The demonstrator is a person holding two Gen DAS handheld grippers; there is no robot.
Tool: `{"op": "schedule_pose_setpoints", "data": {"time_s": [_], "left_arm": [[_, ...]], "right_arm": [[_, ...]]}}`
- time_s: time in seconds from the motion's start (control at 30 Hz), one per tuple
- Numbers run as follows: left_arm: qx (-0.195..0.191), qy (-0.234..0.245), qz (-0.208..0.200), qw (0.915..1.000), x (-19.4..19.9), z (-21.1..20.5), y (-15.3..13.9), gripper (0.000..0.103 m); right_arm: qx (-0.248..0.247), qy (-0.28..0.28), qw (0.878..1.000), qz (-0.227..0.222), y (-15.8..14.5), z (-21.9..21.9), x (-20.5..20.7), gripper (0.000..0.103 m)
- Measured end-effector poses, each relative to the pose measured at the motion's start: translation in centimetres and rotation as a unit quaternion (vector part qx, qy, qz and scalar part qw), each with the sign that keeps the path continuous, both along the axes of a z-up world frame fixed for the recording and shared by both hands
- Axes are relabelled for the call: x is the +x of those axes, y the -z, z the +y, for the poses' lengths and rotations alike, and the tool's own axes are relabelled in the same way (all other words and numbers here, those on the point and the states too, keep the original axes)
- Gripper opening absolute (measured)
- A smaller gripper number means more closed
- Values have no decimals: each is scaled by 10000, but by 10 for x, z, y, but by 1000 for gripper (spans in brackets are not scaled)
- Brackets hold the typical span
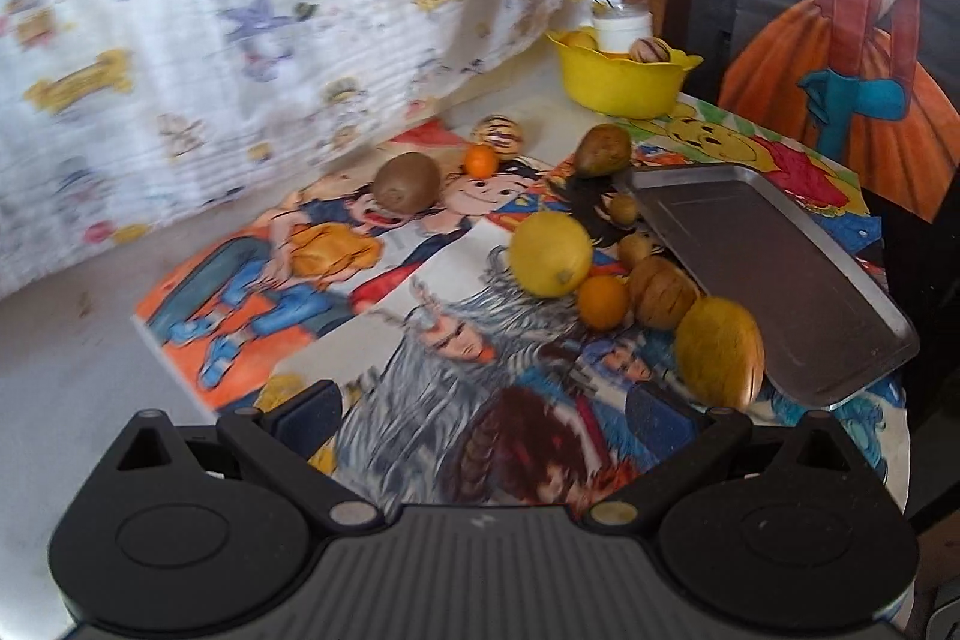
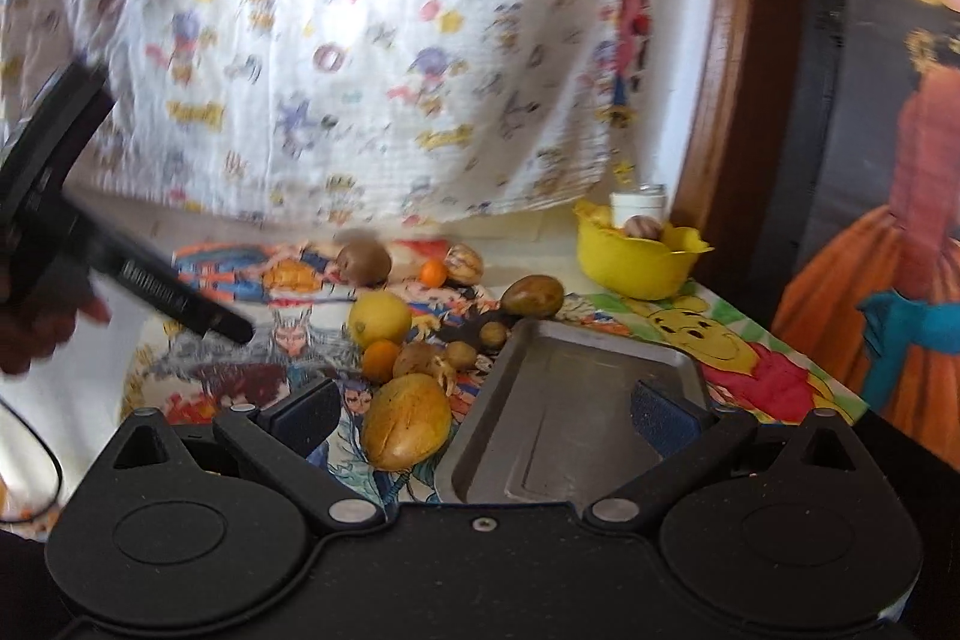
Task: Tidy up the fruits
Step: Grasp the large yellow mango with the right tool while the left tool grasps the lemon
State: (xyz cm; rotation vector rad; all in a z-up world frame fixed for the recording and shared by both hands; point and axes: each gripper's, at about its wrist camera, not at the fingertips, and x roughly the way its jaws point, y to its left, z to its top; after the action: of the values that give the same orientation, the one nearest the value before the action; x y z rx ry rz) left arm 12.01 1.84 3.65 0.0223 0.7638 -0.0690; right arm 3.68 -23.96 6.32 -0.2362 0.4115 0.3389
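Several fruits lie on a cartoon-print table cover: a lemon [image 1: 551, 253], a small orange [image 1: 603, 302], a striped brown fruit [image 1: 662, 292], a large yellow fruit [image 1: 720, 350], a kiwi [image 1: 407, 181], a mandarin [image 1: 480, 161], a striped melon [image 1: 497, 133] and a brown pear [image 1: 603, 150]. An empty metal tray [image 1: 774, 274] sits to their right. A yellow bowl [image 1: 621, 77] at the back holds fruit. My left gripper [image 1: 483, 415] is open and empty, short of the fruits. My right gripper [image 2: 483, 409] is open and empty, with the large yellow fruit [image 2: 407, 421] and the tray [image 2: 576, 400] between its fingers.
A patterned white cloth [image 1: 240, 10] hangs along the back and left. A white jar [image 1: 622, 24] stands behind the bowl. A dark panel with a painted figure [image 1: 870, 40] is at the right. The left gripper's body [image 2: 54, 220] shows at the left of the right wrist view.
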Motion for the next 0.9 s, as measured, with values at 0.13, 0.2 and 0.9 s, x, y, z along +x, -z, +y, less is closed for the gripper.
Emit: {"op": "schedule_pose_setpoints", "data": {"time_s": [0.13, 0.2, 0.9], "left_arm": [[105, 113, 64, 9999, 29, -3, 2, 103], [34, 144, 170, 9997, 47, 0, 5, 103], [-751, 340, 557, 9950, 140, 1, 40, 103]], "right_arm": [[-191, -186, 9994, 230, 14, 8, 25, 103], [-180, -264, 9988, 384, 22, 12, 38, 103], [-449, -750, 9911, 1004, 72, 53, 99, 79]]}}
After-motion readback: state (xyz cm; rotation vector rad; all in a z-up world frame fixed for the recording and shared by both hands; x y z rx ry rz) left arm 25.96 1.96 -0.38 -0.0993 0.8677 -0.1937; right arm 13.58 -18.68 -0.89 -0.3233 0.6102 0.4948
